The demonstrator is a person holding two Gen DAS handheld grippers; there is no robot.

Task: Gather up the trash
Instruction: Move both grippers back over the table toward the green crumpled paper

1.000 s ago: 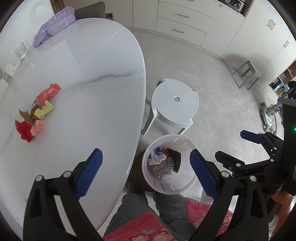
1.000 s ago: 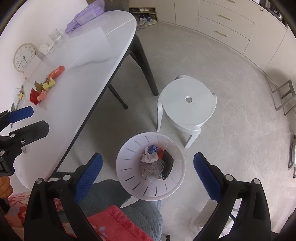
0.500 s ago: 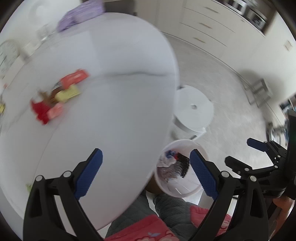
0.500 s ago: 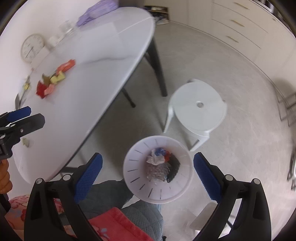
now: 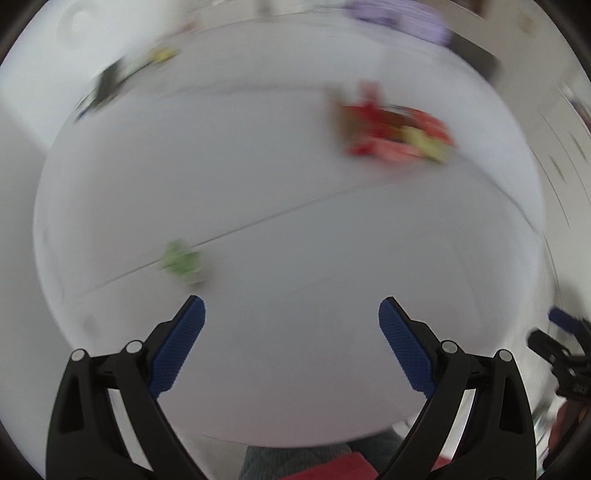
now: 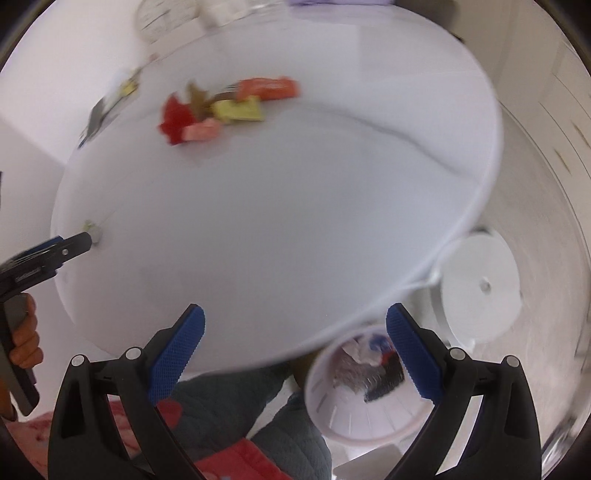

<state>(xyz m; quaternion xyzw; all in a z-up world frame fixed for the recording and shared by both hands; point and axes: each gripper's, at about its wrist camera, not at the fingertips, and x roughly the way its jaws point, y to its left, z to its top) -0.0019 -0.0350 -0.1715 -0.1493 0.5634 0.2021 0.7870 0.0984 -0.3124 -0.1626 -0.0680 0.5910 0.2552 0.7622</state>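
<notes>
A blurred heap of red, pink and yellow wrappers (image 5: pixel 395 136) lies on the white table (image 5: pixel 295 295), far right of centre in the left wrist view; the heap of wrappers (image 6: pixel 221 110) is at the upper left in the right wrist view. A small green scrap (image 5: pixel 181 260) lies just ahead of my left gripper (image 5: pixel 291 314), which is open and holds nothing. The left gripper (image 6: pixel 74 242) almost touches the green scrap (image 6: pixel 90 227). My right gripper (image 6: pixel 295 321) is open and holds nothing, over the table's near edge. The white waste bin (image 6: pixel 347 417) with trash stands on the floor below.
A white round stool (image 6: pixel 480 288) stands on the floor right of the table. A purple object (image 5: pixel 402 18), a clock (image 6: pixel 162 14) and small items sit at the table's far side. The person's grey trousers (image 6: pixel 236 402) and a red cushion are under the grippers.
Both grippers have swung left, away from the bin and over the table. The left one now points at the table top with the green scrap just ahead. Both stay open.
</notes>
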